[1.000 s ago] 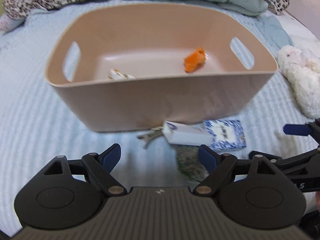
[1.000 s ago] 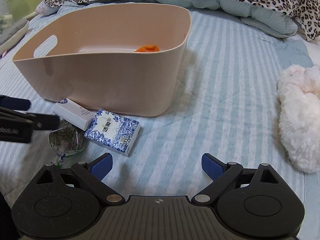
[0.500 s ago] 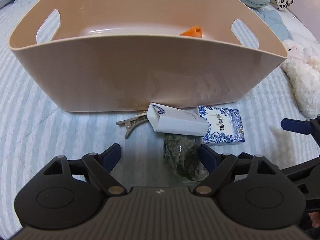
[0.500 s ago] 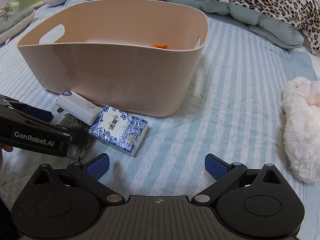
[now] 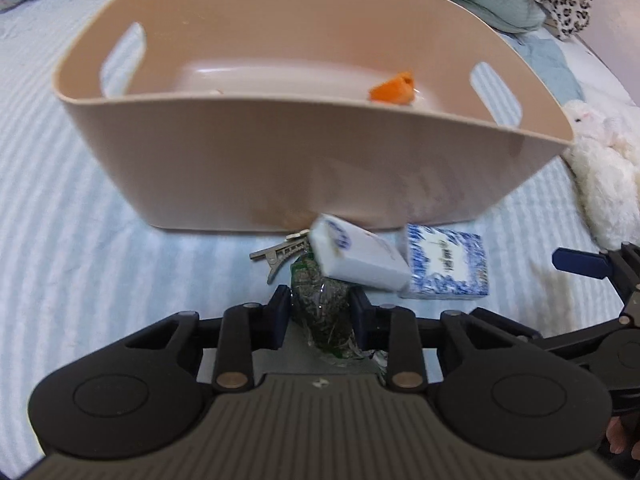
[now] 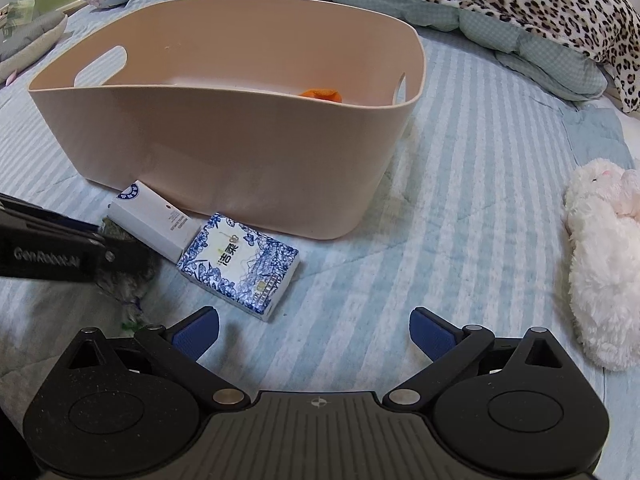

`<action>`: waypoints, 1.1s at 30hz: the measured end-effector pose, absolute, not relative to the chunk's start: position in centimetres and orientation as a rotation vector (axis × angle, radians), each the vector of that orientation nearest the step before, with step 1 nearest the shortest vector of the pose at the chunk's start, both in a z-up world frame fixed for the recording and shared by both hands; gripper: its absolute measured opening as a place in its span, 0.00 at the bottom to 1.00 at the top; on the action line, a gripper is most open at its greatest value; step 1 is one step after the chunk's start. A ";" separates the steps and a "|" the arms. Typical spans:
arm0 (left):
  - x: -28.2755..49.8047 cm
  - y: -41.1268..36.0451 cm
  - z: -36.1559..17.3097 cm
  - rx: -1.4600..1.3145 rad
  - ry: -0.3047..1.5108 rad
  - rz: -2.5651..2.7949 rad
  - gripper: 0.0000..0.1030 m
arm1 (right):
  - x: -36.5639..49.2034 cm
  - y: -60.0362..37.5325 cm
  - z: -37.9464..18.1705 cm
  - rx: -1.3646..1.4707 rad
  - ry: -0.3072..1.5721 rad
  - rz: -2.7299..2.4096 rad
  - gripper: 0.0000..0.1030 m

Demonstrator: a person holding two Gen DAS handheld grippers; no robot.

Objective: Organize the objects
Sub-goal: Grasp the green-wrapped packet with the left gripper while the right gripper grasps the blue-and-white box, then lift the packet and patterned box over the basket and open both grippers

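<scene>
The left hand-held gripper (image 5: 320,314) is clenched on a green packet (image 5: 322,304), low over the bed (image 5: 80,240). Just ahead of its fingertips a white box (image 5: 360,258) leans on the packet, with a hair clip (image 5: 280,252) to its left and a blue tissue pack (image 5: 448,264) to its right, all beside the bin (image 5: 304,160). The right hand-held gripper (image 6: 314,332) hangs released, the tissue pack (image 6: 240,262) just ahead-left of it and a plush toy (image 6: 600,256) to its right.
</scene>
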State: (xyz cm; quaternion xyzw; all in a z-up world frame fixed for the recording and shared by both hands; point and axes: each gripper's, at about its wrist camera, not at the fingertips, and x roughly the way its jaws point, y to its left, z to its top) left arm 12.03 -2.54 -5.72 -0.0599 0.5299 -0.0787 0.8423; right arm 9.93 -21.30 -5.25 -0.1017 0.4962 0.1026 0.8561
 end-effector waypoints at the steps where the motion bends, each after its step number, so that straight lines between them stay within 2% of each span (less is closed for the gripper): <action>1: 12.1 -2.4 -5.4 -0.131 1.121 -0.162 0.32 | 9.9 -21.2 -5.2 -0.212 1.041 0.216 1.00; 13: 12.1 -0.5 -5.3 -0.013 1.117 -0.098 0.32 | 11.5 -18.8 -6.5 -0.072 1.043 0.242 1.00; 18: 12.2 -1.0 -5.8 0.030 1.106 -0.100 0.41 | 12.3 -17.7 -7.3 -0.107 1.041 0.223 1.00; 21: 12.4 -1.0 -5.9 0.023 1.116 -0.123 0.35 | 12.6 -17.5 -7.6 -0.122 1.050 0.203 0.99; 26: 12.1 -0.4 -5.2 0.008 1.126 -0.133 0.32 | 12.7 -17.6 -6.8 -0.125 1.038 0.218 0.70; 28: 11.7 -0.4 -4.8 0.011 1.129 -0.138 0.30 | 12.4 -17.9 -6.5 -0.117 1.048 0.224 0.63; 33: 10.7 -0.2 -3.6 0.034 1.102 -0.143 0.29 | 11.1 -18.6 -5.6 -0.103 1.053 0.216 0.60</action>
